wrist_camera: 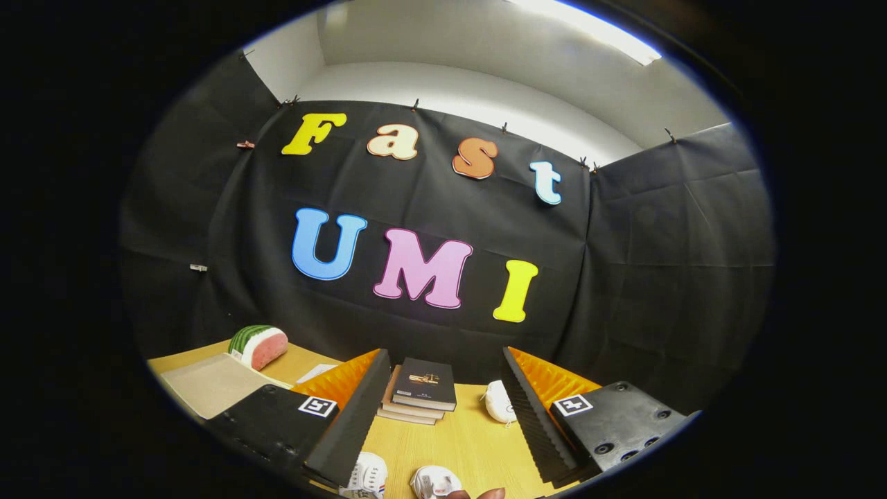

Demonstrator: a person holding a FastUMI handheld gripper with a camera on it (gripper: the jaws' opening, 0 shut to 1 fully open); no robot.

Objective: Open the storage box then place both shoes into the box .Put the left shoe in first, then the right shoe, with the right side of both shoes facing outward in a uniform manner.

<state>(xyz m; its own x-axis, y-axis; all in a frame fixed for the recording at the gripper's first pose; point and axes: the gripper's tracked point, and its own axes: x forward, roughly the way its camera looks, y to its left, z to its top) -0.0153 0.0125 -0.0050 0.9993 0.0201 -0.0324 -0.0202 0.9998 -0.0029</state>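
My gripper [445,357] stands open above the wooden table [471,443], its two black, orange-backed fingers [350,416] wide apart with nothing between the pads. Two white shoes lie on the table below, near the fingers' bases: one [367,478] with red and blue marks by the left finger, the other [433,482] just right of it. Both are cut off, so I cannot tell which way they face. Fingertips of a person's hand [478,493] show beside the second shoe.
A stack of books [419,395] with a dark cover on top lies ahead between the fingers. A small white rounded object [499,402] sits by the right finger. At the left lie a beige flat sheet [211,383] and a watermelon slice [260,344].
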